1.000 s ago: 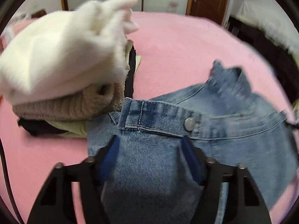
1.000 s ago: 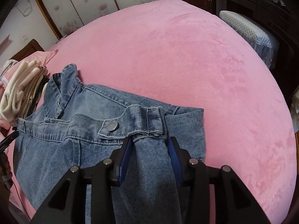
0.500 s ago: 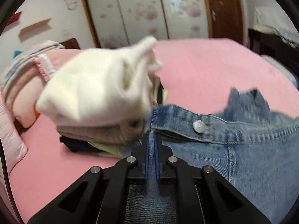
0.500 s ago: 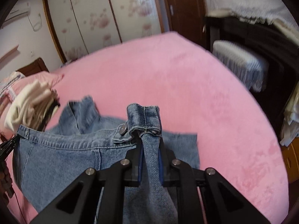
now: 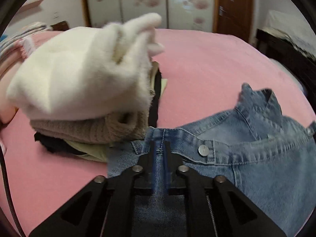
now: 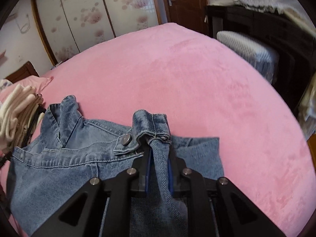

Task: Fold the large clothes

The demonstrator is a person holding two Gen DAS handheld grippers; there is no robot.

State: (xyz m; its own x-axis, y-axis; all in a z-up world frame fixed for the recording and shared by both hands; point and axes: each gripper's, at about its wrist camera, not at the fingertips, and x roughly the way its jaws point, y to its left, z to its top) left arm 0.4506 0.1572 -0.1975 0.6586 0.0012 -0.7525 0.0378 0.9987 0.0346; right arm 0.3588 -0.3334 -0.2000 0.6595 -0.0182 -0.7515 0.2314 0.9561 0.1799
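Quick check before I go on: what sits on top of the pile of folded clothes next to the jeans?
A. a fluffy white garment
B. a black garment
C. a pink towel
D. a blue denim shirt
A: in the left wrist view a fluffy white garment crowns the pile, over a beige knit, beside the jeans on the pink bed.

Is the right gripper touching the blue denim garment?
Touching. The right wrist view shows the right gripper shut on a fold of the blue denim garment.
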